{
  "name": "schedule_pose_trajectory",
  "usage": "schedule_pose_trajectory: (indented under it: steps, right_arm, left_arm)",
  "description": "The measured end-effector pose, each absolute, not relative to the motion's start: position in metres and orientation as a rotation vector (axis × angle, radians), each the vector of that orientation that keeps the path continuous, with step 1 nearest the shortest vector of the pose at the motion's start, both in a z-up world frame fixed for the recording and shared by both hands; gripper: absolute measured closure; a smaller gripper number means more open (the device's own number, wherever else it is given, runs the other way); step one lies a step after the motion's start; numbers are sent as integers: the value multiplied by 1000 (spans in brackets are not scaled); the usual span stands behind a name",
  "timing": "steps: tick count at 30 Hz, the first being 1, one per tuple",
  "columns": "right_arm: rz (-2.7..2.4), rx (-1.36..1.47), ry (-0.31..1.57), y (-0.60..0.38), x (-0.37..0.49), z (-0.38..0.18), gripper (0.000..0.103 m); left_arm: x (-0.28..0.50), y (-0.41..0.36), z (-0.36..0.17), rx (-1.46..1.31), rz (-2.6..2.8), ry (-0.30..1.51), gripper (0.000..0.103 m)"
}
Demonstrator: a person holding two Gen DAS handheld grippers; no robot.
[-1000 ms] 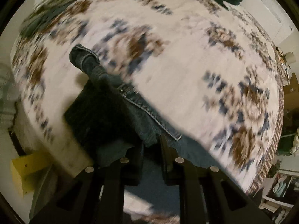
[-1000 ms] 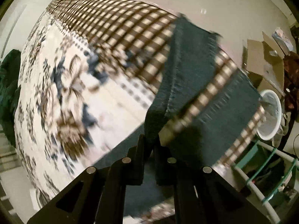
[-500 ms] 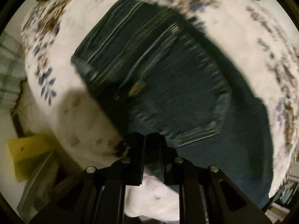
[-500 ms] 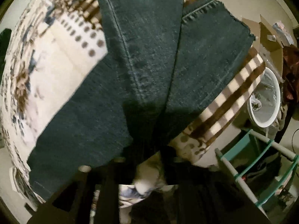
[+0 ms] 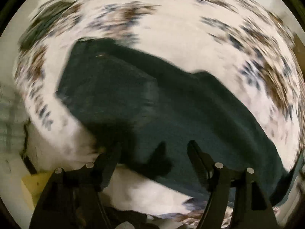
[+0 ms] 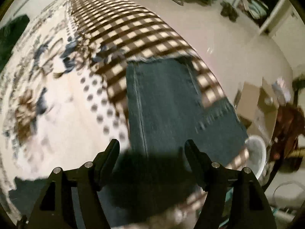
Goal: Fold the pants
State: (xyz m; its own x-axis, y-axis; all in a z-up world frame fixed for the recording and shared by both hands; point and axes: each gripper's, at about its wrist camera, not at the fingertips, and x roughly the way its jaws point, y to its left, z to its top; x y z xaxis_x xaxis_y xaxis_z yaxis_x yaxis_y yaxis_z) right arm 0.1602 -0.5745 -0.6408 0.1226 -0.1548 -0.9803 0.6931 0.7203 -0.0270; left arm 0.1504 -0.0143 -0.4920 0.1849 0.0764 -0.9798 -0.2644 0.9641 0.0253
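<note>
Dark blue jeans point(image 5: 152, 103) lie spread flat on a bed with a floral cover point(image 5: 190, 30). The left wrist view shows the waist and seat part, blurred. My left gripper point(image 5: 154, 145) is open and empty, just above the jeans' near edge. In the right wrist view the jeans' legs point(image 6: 165, 99) lie over the checked border of the cover point(image 6: 133, 32), one leg end reaching the bed's edge. My right gripper point(image 6: 152, 145) is open and empty above the legs.
Past the bed's edge in the right wrist view are a white bucket point(image 6: 257, 156), cardboard boxes point(image 6: 255, 99) and pale floor. A dark green garment point(image 6: 11, 36) lies at the bed's far left. A yellow object point(image 5: 32, 187) sits below the bed in the left wrist view.
Both grippers were shut on the jeans and carried them over the bed. The jeans now lie laid out flat, and both grippers have opened and let go.
</note>
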Motion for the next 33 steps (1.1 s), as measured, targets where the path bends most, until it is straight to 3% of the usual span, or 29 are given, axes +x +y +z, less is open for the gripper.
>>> schedule_pose_trajectory:
  steps: [3, 5, 6, 7, 8, 11, 15, 18, 23, 31, 33]
  right_arm:
    - [-647, 412, 1404, -577, 190, -672, 31]
    - [-640, 403, 1431, -580, 191, -682, 56]
    - [-649, 427, 1412, -586, 185, -680, 80]
    - [-661, 457, 1380, -592, 176, -674, 92]
    - [-698, 483, 1339, -601, 164, -665, 93]
    - [-850, 621, 1258, -635, 109, -645, 93]
    - [-856, 988, 1228, -678, 37, -668, 91]
    - [-825, 1135, 1137, -691, 11, -675, 63]
    - [-841, 1296, 1000, -689, -16, -686, 56]
    - [-965, 1252, 915, -668, -37, -657, 53]
    - [-893, 1224, 1026, -649, -12, -653, 49]
  left_arm:
    - [156, -59, -507, -42, 159, 1372, 33]
    - [155, -84, -514, 10, 110, 1383, 33]
    - [152, -95, -516, 33, 84, 1386, 33]
    - [149, -102, -517, 47, 67, 1388, 33]
    - [145, -107, -517, 57, 49, 1388, 33]
    - [135, -118, -520, 75, 26, 1400, 33]
    - [128, -121, -528, 76, 30, 1435, 33]
    - [128, -120, -530, 94, 35, 1435, 33]
    - [121, -117, -532, 108, 57, 1439, 33]
    - [121, -62, -524, 55, 147, 1455, 33]
    - [123, -38, -519, 17, 192, 1452, 33]
